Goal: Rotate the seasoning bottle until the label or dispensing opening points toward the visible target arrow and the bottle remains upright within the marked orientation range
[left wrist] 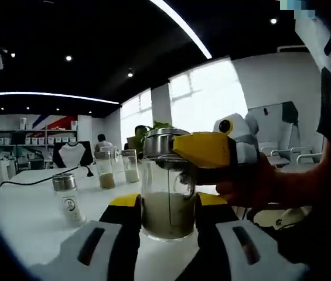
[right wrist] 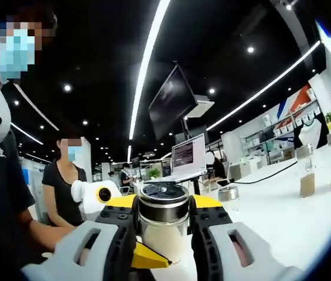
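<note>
A glass seasoning bottle [left wrist: 168, 219], half full of brownish powder, stands upright on the white table [left wrist: 30, 225]. My left gripper [left wrist: 168, 202] is shut on its glass body, one black-and-yellow jaw on each side. From the right, my right gripper [left wrist: 181, 151] reaches in, held by a hand, with its yellow jaw against the bottle's metal cap [left wrist: 160, 140]. In the right gripper view, my right gripper [right wrist: 163, 221] is shut on that metal cap [right wrist: 163, 202]. Below it, part of the left gripper [right wrist: 147, 256] shows. No label or arrow is visible.
A small shaker [left wrist: 68, 199] stands left of the bottle, and two more bottles [left wrist: 105, 171] stand further back near a black cable [left wrist: 42, 178]. An open laptop [right wrist: 188, 157], a small jar [right wrist: 228, 193] and tall bottles [right wrist: 307, 174] rest on the table [right wrist: 282, 219]. A person [right wrist: 62, 187] sits at the left.
</note>
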Demonstrator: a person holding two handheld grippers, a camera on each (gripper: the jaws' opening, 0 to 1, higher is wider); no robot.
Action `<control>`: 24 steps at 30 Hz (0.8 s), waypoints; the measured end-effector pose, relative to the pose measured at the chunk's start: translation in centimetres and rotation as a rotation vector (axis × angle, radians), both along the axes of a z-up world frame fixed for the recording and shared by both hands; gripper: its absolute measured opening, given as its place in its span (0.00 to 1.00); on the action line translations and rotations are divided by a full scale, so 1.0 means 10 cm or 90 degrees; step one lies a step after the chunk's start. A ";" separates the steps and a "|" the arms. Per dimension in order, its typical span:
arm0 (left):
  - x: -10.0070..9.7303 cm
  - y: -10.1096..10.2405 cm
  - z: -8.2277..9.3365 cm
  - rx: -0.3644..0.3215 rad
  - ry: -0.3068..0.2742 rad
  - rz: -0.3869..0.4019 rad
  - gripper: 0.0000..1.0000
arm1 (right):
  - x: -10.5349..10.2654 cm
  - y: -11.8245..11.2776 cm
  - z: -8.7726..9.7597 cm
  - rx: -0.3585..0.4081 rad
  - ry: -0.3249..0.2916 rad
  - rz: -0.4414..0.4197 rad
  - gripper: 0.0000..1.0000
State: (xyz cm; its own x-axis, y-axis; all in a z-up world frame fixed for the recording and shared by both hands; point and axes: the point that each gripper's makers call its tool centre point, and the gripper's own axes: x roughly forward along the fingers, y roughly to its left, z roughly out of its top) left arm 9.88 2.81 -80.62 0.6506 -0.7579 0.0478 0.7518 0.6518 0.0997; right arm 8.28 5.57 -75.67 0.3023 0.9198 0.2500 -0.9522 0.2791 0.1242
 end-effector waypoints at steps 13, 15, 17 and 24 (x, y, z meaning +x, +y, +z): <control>0.20 0.13 -0.09 0.052 -0.030 0.188 0.37 | 0.30 0.03 -0.18 -0.006 0.072 -0.153 0.34; 0.18 0.16 -0.04 0.034 -0.046 0.202 0.37 | 0.30 0.03 -0.17 -0.007 0.077 -0.155 0.34; 0.19 0.22 0.04 0.042 -0.083 0.230 0.36 | 0.30 0.04 -0.19 -0.010 0.087 -0.152 0.33; 0.22 0.23 -0.03 0.084 -0.087 0.229 0.37 | 0.28 0.07 -0.24 -0.039 0.107 -0.150 0.32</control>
